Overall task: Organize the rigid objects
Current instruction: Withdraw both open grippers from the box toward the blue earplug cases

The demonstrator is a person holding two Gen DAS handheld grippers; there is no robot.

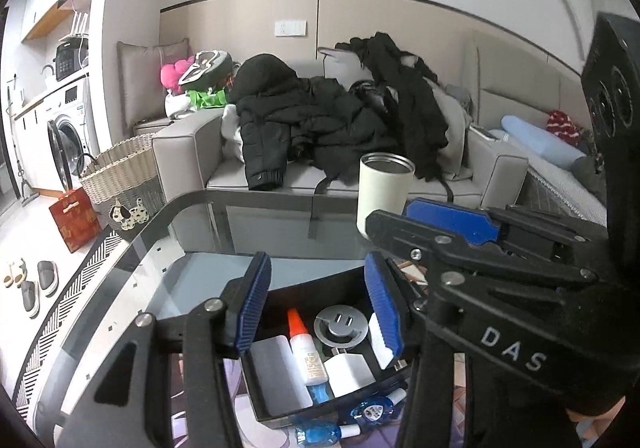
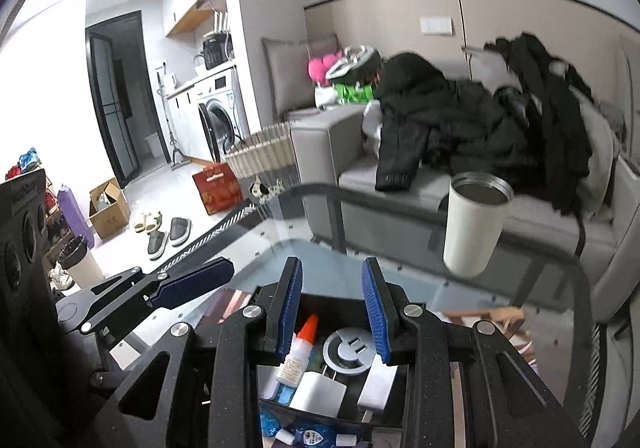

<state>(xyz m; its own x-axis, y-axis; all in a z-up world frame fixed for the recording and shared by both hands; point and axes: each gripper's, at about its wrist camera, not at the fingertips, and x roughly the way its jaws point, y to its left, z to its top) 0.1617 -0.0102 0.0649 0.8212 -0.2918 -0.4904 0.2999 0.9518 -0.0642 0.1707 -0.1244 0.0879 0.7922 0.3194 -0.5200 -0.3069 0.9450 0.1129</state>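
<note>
**Small hard items gathered in a black box on the glass table**

The black box (image 1: 276, 400) sits at the near edge of the glass table (image 1: 192, 248), directly below both tools. Inside are seen a glue bottle (image 1: 303, 348) with an orange tip, a round grey plug (image 1: 339, 326) and a white charger block (image 1: 347, 370). All are judged light and stiff; the bottle looks smooth and likely to slip, so its body is best taken across the middle. Two blue correction-tape dispensers (image 1: 370, 410) lie just outside the box at 6 o'clock. The left gripper (image 1: 316, 308) is spread wide and holds nothing. The right gripper (image 2: 334, 316) is likewise spread and empty above the box. A white steel tumbler (image 2: 474, 224) stands at 1 o'clock, well apart.
</note>
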